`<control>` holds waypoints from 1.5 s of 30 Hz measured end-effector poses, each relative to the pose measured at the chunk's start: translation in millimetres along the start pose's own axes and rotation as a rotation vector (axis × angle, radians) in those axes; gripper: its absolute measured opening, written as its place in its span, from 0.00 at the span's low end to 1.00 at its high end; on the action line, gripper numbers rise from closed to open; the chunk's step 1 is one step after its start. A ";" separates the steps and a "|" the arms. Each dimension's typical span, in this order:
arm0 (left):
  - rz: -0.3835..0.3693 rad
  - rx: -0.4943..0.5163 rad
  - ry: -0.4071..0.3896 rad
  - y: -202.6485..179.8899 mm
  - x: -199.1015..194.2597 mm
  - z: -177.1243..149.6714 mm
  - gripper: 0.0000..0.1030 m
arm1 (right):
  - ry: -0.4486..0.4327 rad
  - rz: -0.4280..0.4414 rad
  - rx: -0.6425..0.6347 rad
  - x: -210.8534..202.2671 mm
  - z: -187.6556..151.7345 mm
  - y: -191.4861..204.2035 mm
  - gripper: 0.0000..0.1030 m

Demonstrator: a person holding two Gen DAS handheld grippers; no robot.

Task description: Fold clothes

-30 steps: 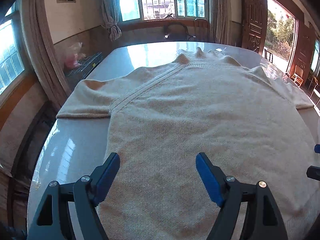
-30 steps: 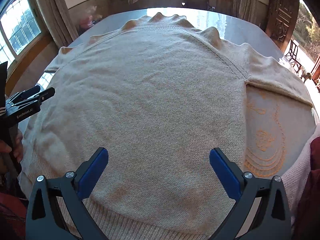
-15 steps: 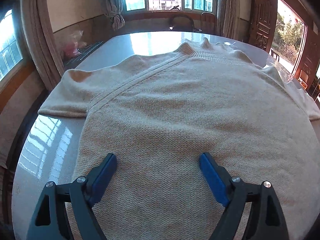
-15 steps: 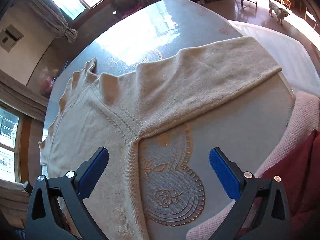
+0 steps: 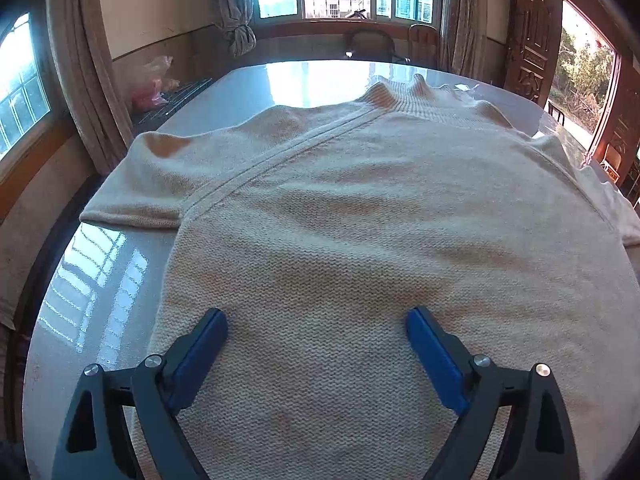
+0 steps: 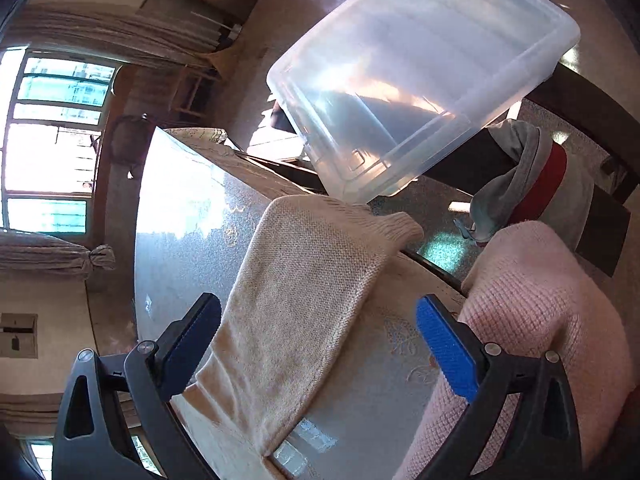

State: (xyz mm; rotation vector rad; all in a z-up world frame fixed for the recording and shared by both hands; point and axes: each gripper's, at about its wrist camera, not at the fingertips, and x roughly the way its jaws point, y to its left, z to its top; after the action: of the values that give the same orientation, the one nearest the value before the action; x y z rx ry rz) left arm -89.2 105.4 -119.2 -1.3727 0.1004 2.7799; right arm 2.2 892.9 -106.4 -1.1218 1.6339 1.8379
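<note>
Beige sweater spread flat on the table, sleeves out, no fold made yet.

The left tool hangs over the near body of the knit, its jaws opening with nothing pinched between them. The right tool is spread apart above the right sleeve, whose cuff droops past the table's edge toward a clear plastic bin, with a pink knit beside it. The step looks like starting the sleeve fold; next, close on the sleeve and carry it across the body.
</note>
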 end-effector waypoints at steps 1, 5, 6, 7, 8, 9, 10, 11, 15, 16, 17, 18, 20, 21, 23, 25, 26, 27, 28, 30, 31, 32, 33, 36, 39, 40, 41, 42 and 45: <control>0.001 0.000 0.000 -0.1 0.1 0.2 0.93 | 0.018 0.016 0.031 5.3 6.3 -6.5 0.98; 0.013 0.000 0.001 -0.8 0.3 0.5 0.95 | 0.024 0.078 0.131 11.9 21.6 -30.0 0.98; 0.017 0.000 0.001 -0.9 0.4 0.5 0.95 | 0.033 0.091 0.136 13.5 24.6 -33.5 0.97; 0.020 0.000 0.002 -1.0 0.4 0.4 0.96 | 0.034 0.099 0.145 14.3 26.2 -36.3 0.97; 0.024 -0.001 0.002 -0.9 0.4 0.4 0.96 | 0.034 0.107 0.155 15.0 27.6 -39.1 0.97; 0.027 -0.001 0.002 -0.8 0.4 0.4 0.97 | 0.042 0.113 0.159 18.1 30.0 -41.1 0.97; 0.030 0.000 0.002 -0.7 0.2 0.3 0.97 | 0.063 0.110 0.161 24.3 32.4 -42.3 0.97; 0.033 0.001 0.002 -0.9 0.1 0.3 0.98 | 0.085 0.107 0.162 30.6 34.9 -43.5 0.96; 0.047 0.008 -0.001 -2.3 -0.5 0.4 0.98 | 0.118 0.191 0.182 50.6 36.9 -46.9 0.65; 0.049 0.010 -0.001 -2.5 -0.6 0.5 0.98 | 0.107 0.187 0.180 50.7 35.8 -47.9 0.58; 0.050 0.011 -0.001 -2.7 -0.6 0.5 0.98 | 0.102 0.185 0.176 51.8 35.6 -49.8 0.44; 0.051 0.011 -0.002 -2.7 -0.6 0.6 0.98 | 0.093 0.220 0.203 51.3 34.7 -54.5 0.41; 0.051 0.012 -0.001 -2.2 -0.7 0.5 0.98 | 0.073 0.290 0.255 51.1 33.3 -63.6 0.30; 0.050 0.013 -0.001 -1.5 -1.0 0.2 0.98 | 0.062 0.301 0.253 49.5 33.3 -64.0 0.24; 0.047 0.010 0.000 -0.9 -1.1 0.2 0.98 | 0.041 0.314 0.240 45.0 32.6 -62.1 0.19; 0.043 0.006 0.002 0.3 -1.3 0.0 0.99 | 0.021 0.322 0.222 39.2 31.2 -57.5 0.17; 0.041 0.003 0.003 1.0 -1.2 0.0 0.99 | 0.008 0.324 0.209 34.3 29.6 -53.9 0.16; 0.039 0.001 0.004 1.6 -1.2 -0.1 0.99 | -0.004 0.325 0.188 29.5 28.9 -48.5 0.16; 0.036 -0.002 0.006 2.1 -1.0 -0.1 0.99 | -0.011 0.343 0.168 24.0 26.4 -41.9 0.16; 0.029 -0.007 0.008 3.0 -0.5 0.2 0.99 | -0.022 0.390 0.124 12.3 18.8 -24.9 0.13; 0.025 -0.011 0.010 3.7 -0.3 0.2 0.99 | -0.025 0.419 0.100 5.9 13.6 -14.4 0.13; 0.021 -0.014 0.012 4.5 0.0 0.1 0.99 | -0.024 0.420 0.049 0.4 7.4 -0.1 0.13; 0.016 -0.018 0.013 5.4 0.2 -0.1 0.99 | -0.019 0.412 -0.009 -5.0 -0.6 15.6 0.13; 0.010 -0.023 0.015 6.3 0.3 -0.3 0.99 | -0.004 0.400 -0.170 -16.2 -33.4 63.0 0.13; 0.006 -0.026 0.016 6.4 0.4 -0.6 0.99 | 0.014 0.398 -0.316 -16.9 -78.4 107.2 0.13; 0.005 -0.027 0.016 6.5 0.5 -0.6 0.99 | 0.022 0.396 -0.362 -13.3 -97.0 120.9 0.13; 0.004 -0.028 0.016 6.7 0.5 -0.6 0.99 | 0.029 0.395 -0.408 -9.5 -115.6 134.5 0.13; 0.003 -0.028 0.016 6.9 0.4 -0.7 0.99 | 0.041 0.394 -0.451 -2.7 -136.2 146.7 0.13; 0.002 -0.029 0.016 7.6 0.0 -1.0 0.99 | 0.086 0.377 -0.567 27.9 -201.2 178.4 0.13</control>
State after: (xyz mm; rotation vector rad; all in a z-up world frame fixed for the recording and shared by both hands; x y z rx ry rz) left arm -88.9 97.8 -119.5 -1.4025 0.0624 2.7826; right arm -94.1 657.3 -15.4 -1.1758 1.4824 2.6450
